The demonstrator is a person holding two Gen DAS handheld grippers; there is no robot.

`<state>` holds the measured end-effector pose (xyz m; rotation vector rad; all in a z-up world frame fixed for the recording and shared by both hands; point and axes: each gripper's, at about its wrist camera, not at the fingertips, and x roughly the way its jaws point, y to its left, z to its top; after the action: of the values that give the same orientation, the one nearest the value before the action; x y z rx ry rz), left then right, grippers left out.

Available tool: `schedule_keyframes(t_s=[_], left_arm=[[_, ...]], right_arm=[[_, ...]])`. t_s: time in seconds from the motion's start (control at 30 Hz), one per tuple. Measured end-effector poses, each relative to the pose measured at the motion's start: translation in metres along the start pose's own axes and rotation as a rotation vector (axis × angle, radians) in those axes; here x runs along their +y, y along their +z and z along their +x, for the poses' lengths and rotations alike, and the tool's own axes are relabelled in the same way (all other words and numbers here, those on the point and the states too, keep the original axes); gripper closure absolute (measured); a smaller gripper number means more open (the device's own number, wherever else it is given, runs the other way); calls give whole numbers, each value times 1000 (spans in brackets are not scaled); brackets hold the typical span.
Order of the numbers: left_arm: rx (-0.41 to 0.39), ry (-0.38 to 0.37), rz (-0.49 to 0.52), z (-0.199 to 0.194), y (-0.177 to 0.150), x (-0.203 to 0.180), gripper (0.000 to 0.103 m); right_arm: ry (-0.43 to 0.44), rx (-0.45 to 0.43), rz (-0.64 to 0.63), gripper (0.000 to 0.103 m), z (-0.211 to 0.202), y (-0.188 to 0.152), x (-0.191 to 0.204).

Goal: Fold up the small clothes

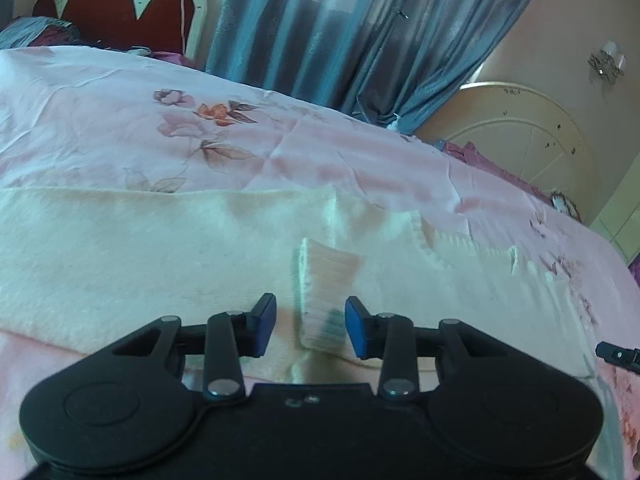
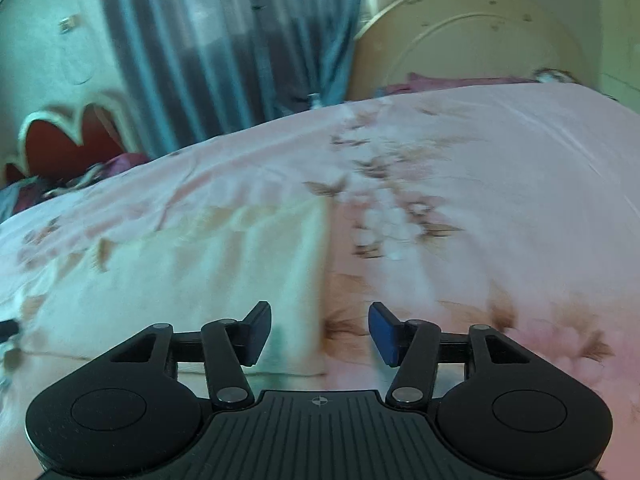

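Cream knit, fuzzy, is lying spread across the pink floral bedsheet in front of me: this is the small sweater I am working on. In the left wrist view it is stretching from the left edge to past the middle, with a ribbed cuff folded over the body and reaching down between the fingers of my left gripper.

Left gripper: I am seeing its 2 blue pads standing apart, the cuff lying in the gap, neither pad pressing on the knit. Jaws spread, nothing pinched. A dark tip of the other tool is poking in at the right edge of this view.

Right gripper: its jaws are also standing spread and holding nothing. The view is blurring. The sweater's straight side edge is running down the picture and passing between the 2 fingers; the left finger is hovering over cream knit, the right one over bare sheet. Whether either pad is touching the cloth, I cannot tell.

Surroundings: blue-grey curtains are hanging behind the bed, a red scalloped headboard with a pale border is showing at the far left, and a cream arched footboard at the far right. Purple bedding is bunching near that footboard.
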<state>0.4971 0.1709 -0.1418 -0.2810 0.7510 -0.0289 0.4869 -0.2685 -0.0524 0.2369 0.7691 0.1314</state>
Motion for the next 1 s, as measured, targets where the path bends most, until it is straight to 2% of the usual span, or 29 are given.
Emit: schedule_keyframes(t_s=[0.03,0.07,0.13,0.2,0.23,0.27,0.33,0.4,0.53,0.6,0.67,0.77,0.87,0.93,0.97,1.0], left_arm=[[10,22,23,3,-1,-3,68],[16,51,55,6,-3,-6,67],[7,97,90,3,-3,-10,66],[-3,152,94,-8,-5,-5,54],[-12,174,74,-16,-6,3,50],[-26,192,45,-26,-8,15,40],[-70,236,-16,-52,-16,44,37],[-86,266,-89,-72,-22,76,44],[-117,343,-328,-106,-35,159,53],[-171,318,-470,-118,-38,197,60],[-236,277,-628,-126,-40,233,63],[-315,245,-767,-128,-41,274,67],[-366,224,-859,-127,-37,306,76],[-372,222,-888,-127,-33,320,86],[-362,224,-890,-125,-28,326,100],[-354,227,-890,-125,-23,329,100]], right_arm=[[-20,31,-37,81,7,-2,4],[-72,84,-63,85,18,-4,5],[-102,84,-22,80,21,-2,0],[-182,48,-22,79,11,3,4],[-176,12,-21,79,2,5,4],[-139,-11,1,79,-6,7,2],[-105,-11,22,79,-16,8,-1],[-93,-7,25,79,-23,7,-3],[-61,30,40,79,-22,4,3],[-51,50,41,79,-19,1,9],[-46,63,44,79,-16,-2,17],[-43,68,40,79,-14,-4,30],[-46,62,31,79,-14,-3,41],[-45,65,37,79,-15,-1,46],[-46,65,38,79,-15,0,48],[-45,62,37,79,-15,2,49]])
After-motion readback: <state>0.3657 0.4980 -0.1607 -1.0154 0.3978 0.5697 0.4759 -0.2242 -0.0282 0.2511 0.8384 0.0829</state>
